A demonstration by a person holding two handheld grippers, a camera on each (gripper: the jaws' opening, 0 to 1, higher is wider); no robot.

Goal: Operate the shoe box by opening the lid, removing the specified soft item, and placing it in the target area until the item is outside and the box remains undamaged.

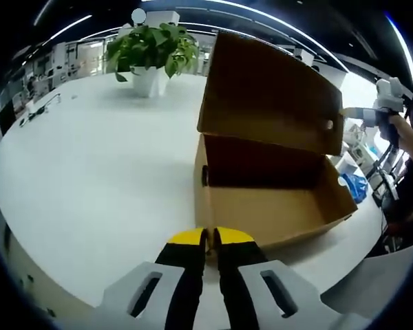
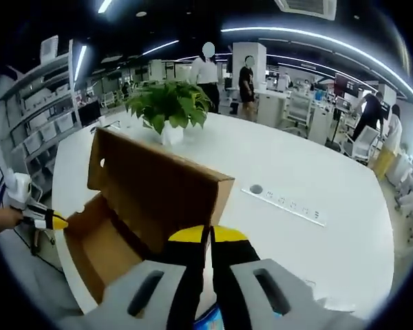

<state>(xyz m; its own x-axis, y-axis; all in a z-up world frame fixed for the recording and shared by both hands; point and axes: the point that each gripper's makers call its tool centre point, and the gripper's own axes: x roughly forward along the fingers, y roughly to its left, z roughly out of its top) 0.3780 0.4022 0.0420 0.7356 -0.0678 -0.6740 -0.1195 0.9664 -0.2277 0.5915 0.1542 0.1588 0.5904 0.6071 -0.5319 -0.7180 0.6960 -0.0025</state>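
Note:
The brown cardboard shoe box stands open on the white table, its hinged lid raised upright. What shows of the inside is bare cardboard. My left gripper is shut, its yellow tips against the box's near wall. In the right gripper view the box lies at lower left with the lid standing. My right gripper is shut, tips at the lid's end edge. I cannot tell whether they pinch it. A blue soft thing lies beside the box and shows again as a blue scrap under my right jaws.
A potted green plant stands at the far side of the table. A power strip is set into the tabletop. People stand beyond the table. Shelves and chairs ring the room.

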